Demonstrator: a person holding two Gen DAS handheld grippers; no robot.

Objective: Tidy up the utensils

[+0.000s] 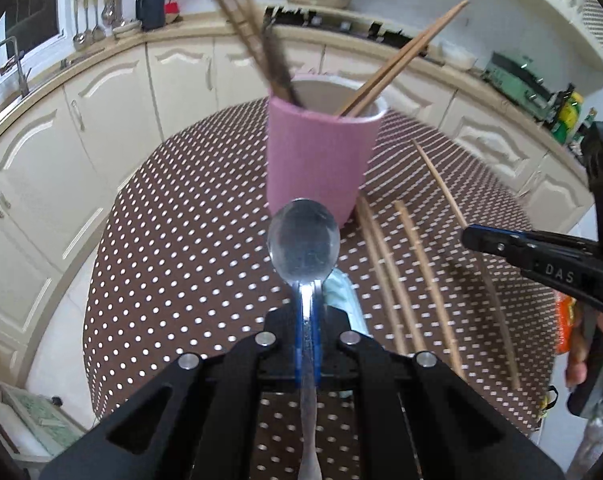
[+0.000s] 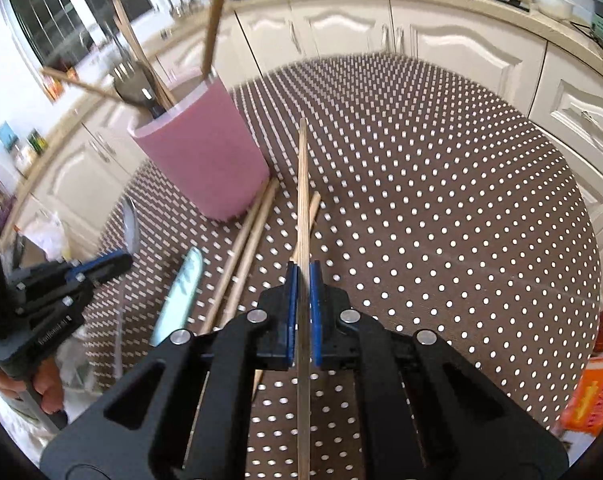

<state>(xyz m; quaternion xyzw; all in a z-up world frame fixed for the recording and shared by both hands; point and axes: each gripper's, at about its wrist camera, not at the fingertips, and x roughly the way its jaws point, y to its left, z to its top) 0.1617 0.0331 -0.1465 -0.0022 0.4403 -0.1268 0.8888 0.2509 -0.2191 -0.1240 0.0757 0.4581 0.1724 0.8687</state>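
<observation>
A pink cup (image 1: 321,152) (image 2: 205,148) stands on the brown dotted table (image 1: 173,248) (image 2: 441,208) with several chopsticks and dark utensils leaning in it. My left gripper (image 1: 310,304) is shut on the handle of a metal spoon (image 1: 304,240), bowl forward, lifted just short of the cup. My right gripper (image 2: 304,276) is shut on a wooden chopstick (image 2: 302,184) that points ahead, right of the cup. It shows from the side in the left wrist view, right gripper (image 1: 471,238) with its chopstick (image 1: 437,180). Loose chopsticks (image 1: 385,264) (image 2: 253,236) lie beside the cup.
A pale blue handle (image 2: 181,292) (image 1: 347,300) lies on the cloth near the chopsticks. Cream cabinets (image 1: 101,128) (image 2: 441,32) curve around behind the table. An orange packet (image 2: 593,400) sits at the right table edge. A person's hand (image 1: 581,356) holds the right gripper.
</observation>
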